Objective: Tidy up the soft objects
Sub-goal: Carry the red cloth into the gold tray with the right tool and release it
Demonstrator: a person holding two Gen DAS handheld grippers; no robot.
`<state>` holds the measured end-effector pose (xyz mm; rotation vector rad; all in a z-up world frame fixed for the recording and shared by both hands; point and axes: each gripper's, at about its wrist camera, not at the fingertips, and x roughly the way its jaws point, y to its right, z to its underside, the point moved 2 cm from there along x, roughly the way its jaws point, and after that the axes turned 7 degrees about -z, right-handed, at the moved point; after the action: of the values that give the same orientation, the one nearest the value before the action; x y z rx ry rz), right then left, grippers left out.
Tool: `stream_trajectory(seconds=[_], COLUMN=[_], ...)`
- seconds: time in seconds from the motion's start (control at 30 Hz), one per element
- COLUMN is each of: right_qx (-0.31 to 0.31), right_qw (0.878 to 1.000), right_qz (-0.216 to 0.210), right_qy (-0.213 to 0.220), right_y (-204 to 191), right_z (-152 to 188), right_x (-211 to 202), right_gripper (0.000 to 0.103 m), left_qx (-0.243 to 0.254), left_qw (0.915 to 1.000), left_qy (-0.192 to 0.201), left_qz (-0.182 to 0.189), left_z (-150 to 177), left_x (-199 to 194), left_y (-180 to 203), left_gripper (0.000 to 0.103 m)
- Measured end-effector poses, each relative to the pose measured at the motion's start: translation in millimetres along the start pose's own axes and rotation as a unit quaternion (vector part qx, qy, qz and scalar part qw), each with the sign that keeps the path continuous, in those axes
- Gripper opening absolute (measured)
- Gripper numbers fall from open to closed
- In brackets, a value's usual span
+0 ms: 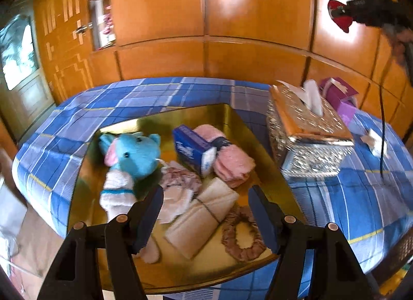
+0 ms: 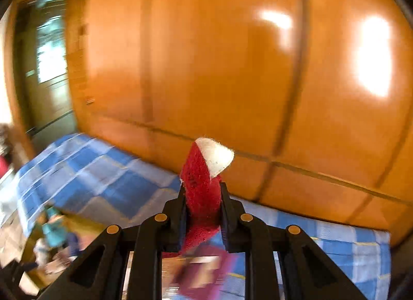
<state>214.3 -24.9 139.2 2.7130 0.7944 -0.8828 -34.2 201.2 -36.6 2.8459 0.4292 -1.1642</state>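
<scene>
Cloth of red with a white tip [image 2: 204, 183] sits clamped between the jaws of the right gripper [image 2: 202, 204], held high in front of the wooden wardrobe [image 2: 206, 54]. The left gripper [image 1: 205, 212] hangs with its jaws wide apart over the gold tray [image 1: 237, 121] (blue elephant toy [image 1: 134, 154], pink towel roll [image 1: 229, 160] and cream folded cloth [image 1: 201, 220] lie in it) on the blue checked bed [image 1: 348, 196].

Left gripper [image 1: 206, 212] hangs low, jaws spread wide; right gripper [image 2: 202, 207] raised, jaws clamped.
</scene>
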Motion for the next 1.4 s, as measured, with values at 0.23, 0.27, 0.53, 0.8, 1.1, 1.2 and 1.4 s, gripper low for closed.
stream_trajectory(seconds=[0.23, 0.27, 0.53, 0.8, 1.1, 1.2, 1.4], right_qx=[-0.041, -0.045, -0.073, -0.083, -0.085, -0.100, -0.133], right_qw=[0.994, 0.994, 0.975, 0.943, 0.922, 0.938, 0.937], right_qz=[-0.089, -0.096, -0.191, -0.275, -0.281, -0.226, -0.216], right_qy=[-0.036, -0.039, -0.088, -0.166, -0.254, -0.243, -0.238], right_y=[-69, -80, -148, -210, -254, -255, -269], right_z=[34, 41, 97, 160, 214, 219, 223], right_x=[33, 34, 52, 67, 104, 115, 113], right_gripper=[0.020, 0.020, 0.020, 0.021, 0.022, 0.024, 0.035], left_qx=[-0.048, -0.053, -0.082, -0.097, -0.094, -0.096, -0.090], left_qw=[0.9983, 0.9977, 0.9932, 0.9896, 0.9893, 0.9893, 0.9896], left_qy=[-0.007, -0.007, -0.010, -0.011, -0.006, -0.009, -0.010], left_qz=[-0.034, -0.042, -0.082, -0.105, -0.111, -0.110, -0.112], left_z=[0, 0, 4, 9, 10, 11, 12], left_x=[2, 2, 5, 9, 10, 12, 14], left_y=[-37, -43, -73, -86, -84, -84, -80], left_gripper=[0.069, 0.069, 0.069, 0.069, 0.069, 0.069, 0.069])
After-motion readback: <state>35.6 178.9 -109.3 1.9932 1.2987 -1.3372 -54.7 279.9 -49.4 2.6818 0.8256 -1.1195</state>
